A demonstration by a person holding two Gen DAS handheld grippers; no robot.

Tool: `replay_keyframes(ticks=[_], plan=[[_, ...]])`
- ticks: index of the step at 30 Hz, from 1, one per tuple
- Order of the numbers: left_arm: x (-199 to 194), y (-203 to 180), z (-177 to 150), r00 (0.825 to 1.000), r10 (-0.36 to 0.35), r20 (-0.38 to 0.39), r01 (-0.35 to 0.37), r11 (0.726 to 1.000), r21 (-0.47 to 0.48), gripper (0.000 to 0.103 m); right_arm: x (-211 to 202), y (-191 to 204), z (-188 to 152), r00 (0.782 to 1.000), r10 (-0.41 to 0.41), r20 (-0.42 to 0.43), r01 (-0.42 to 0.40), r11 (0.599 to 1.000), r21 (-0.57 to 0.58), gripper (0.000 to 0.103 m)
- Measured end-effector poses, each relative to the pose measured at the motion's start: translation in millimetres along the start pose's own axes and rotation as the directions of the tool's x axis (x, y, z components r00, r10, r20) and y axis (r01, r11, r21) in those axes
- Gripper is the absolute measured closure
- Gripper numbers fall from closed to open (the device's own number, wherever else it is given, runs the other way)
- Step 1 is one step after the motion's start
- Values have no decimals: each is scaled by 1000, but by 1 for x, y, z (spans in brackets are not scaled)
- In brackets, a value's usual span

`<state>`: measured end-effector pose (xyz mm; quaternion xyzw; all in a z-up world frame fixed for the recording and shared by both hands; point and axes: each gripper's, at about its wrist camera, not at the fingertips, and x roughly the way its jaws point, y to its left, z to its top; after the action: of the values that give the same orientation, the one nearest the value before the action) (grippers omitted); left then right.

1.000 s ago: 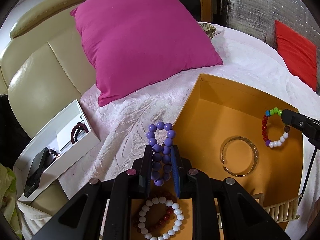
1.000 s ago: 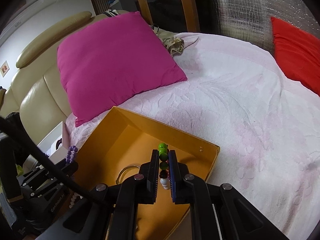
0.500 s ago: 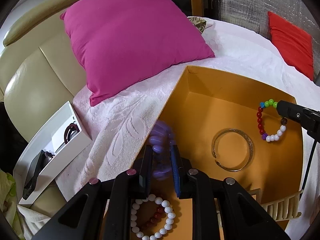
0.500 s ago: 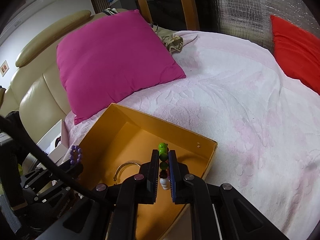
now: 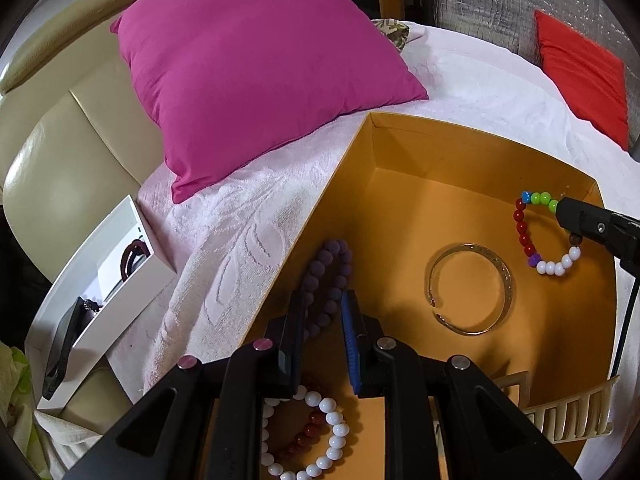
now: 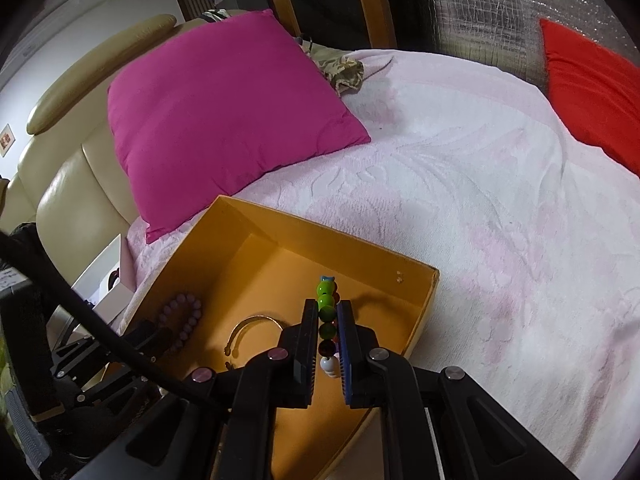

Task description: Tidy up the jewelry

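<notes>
Left wrist view, purple bracelet (image 5: 326, 280) between parted left tongs (image 5: 323, 312), inside orange box (image 5: 460, 148).

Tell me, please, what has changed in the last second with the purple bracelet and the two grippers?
The left gripper carried the purple bracelet from above the pink blanket over the wall into the orange box; it now lies between slightly parted fingers, seemingly released. The right gripper stayed shut on the multicoloured bracelet. The metal bangle and the white-and-red bracelet have not moved.
</notes>
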<state>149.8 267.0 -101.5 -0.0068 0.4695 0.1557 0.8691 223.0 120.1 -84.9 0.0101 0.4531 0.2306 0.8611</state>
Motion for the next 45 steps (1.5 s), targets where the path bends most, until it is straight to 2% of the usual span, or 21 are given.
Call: replay_keyframes(ticks=[3, 4, 6, 10, 13, 15, 16, 20, 24, 28, 30, 34, 39, 42, 45], plan=[[2, -1, 0, 1000, 1, -10, -1, 1000, 9, 82, 0, -3, 0, 1000, 4, -14, -3, 1000, 18, 92], [2, -1, 0, 1000, 1, -16, -1, 1000, 9, 76, 0, -4, 0, 1000, 4, -17, -4, 1000, 26, 91], [3, -2, 0, 1000, -4, -20, 4, 1000, 9, 68, -1, -7, -1, 1000, 0, -24, 1, 999, 35, 81], [1, -4, -1, 1000, -12, -22, 12, 1000, 18, 56, -5, -8, -2, 1000, 18, -20, -17, 999, 47, 80], [-1, -7, 0, 1000, -9, -20, 10, 1000, 26, 52, -9, -8, -3, 999, 39, -9, -38, 998, 51, 71], [-3, -7, 0, 1000, -11, -16, 11, 1000, 25, 50, -15, -9, -4, 999, 43, 8, -44, 997, 60, 56], [-4, -7, 0, 1000, -14, -13, 14, 1000, 23, 49, -19, -10, -5, 998, 61, 22, -62, 996, 66, 54], [-7, -7, 0, 1000, -7, -7, 7, 1000, 19, 49, -32, -13, -9, 996, 66, 61, -71, 995, 68, 54], [-13, -9, -1, 1000, 3, 14, -3, 1000, 20, 42, -44, -21, -18, 994, 69, 80, -75, 994, 84, 54], [-28, -12, -2, 996, 41, 75, -43, 999, 27, 40, -57, -29, -31, 994, 44, 104, -52, 995, 80, 54], [-36, -12, -3, 995, 37, 95, -39, 999, 16, 39, -64, -29, -38, 993, 23, 115, -31, 997, 69, 54], [-54, -11, -8, 988, 28, 150, -28, 1000, -1, 27, -82, -25, -51, 991, -1, 133, -3, 999, 32, 53], [-79, -11, -20, 974, 14, 225, -12, 1000, -12, 26, -107, -17, -66, 987, 1, 161, -2, 1000, 8, 47], [-90, -8, -28, 971, 0, 237, 6, 1000, -24, 25, -122, -11, -76, 985, 17, 170, -17, 1000, 0, 46], [-97, -6, -38, 970, 17, 244, -11, 1000, -29, 23, -134, -4, -84, 984, 27, 175, -26, 1000, -9, 45]])
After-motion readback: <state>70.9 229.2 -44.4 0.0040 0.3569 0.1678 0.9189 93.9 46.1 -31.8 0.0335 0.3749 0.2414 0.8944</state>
